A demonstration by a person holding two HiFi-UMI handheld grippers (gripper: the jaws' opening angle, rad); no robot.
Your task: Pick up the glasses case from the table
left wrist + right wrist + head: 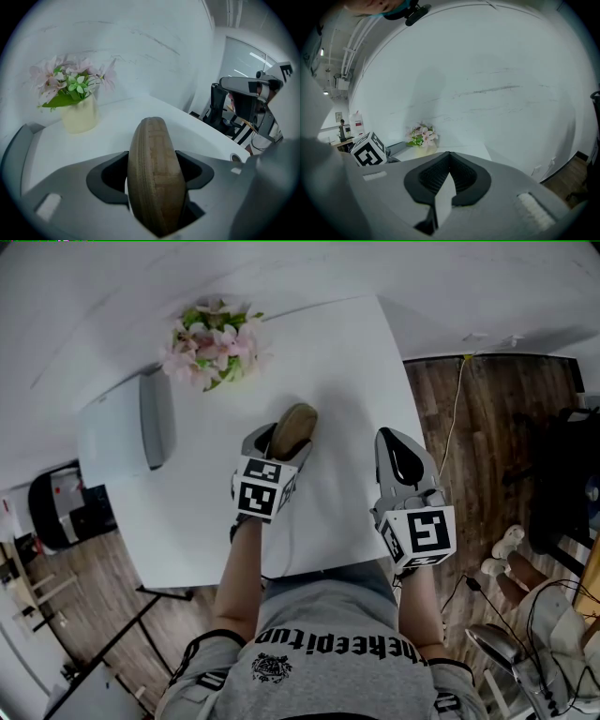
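Note:
The glasses case (296, 421) is a brown woven oval lying on the white table (347, 362) near its middle. My left gripper (283, 446) reaches over it from the near side, one jaw on each side of the case. In the left gripper view the case (157, 173) stands on edge and fills the gap, and both dark pads (108, 176) touch its sides. My right gripper (401, 451) hovers at the table's right edge, apart from the case. Its jaws are shut with nothing in them, and its pads (433, 176) meet at the tip.
A cream vase of pink flowers (211, 341) stands at the table's far side, also seen as the vase (80, 115) ahead of the left gripper. A grey and white flat device (155, 418) lies at the left. Wooden floor (487, 427) with a cable lies right of the table edge.

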